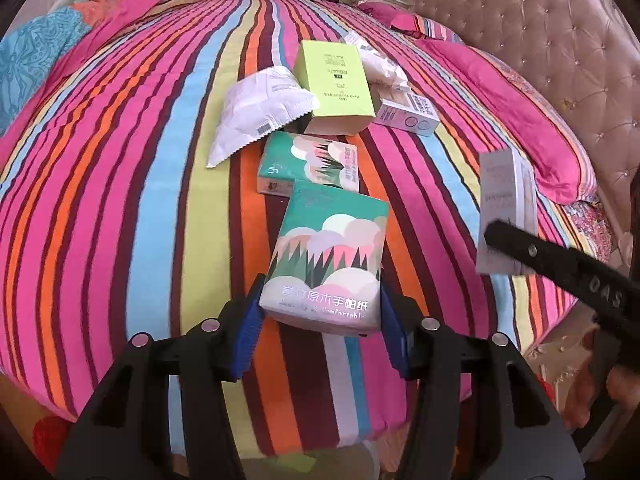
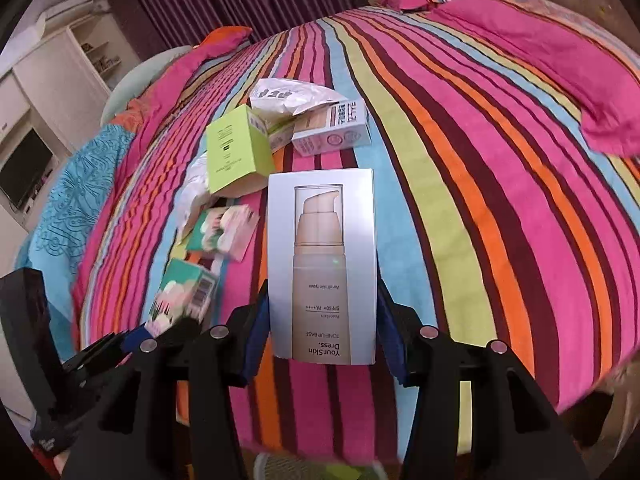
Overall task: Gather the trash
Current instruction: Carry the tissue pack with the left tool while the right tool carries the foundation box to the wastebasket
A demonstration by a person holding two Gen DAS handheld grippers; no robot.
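I see one bed under a striped cover, with one tufted headboard behind it and two pink pillows near that end. On the cover lies the trash still to be picked up: one lime box, one white pouch, one crumpled white wrapper, one small pale box and one green tissue pack, all bunched close together, some touching. A second tissue pack of the same green mountain-and-cloud design is up off the cover, clamped between the blue pads of my left claw; its face carries Chinese characters and a word ending "Comfortable". My right claw is clamped on one silver carton, held above the bed; it shows a pump bottle and reads, upside down from here, "Your Skin Dress.", "TONE-UP BASE", "SPF50+ PA++++" and "For all skin types". So two packs, three cartons, two loose wrappers. Print on the lime and pale boxes is too small to read.
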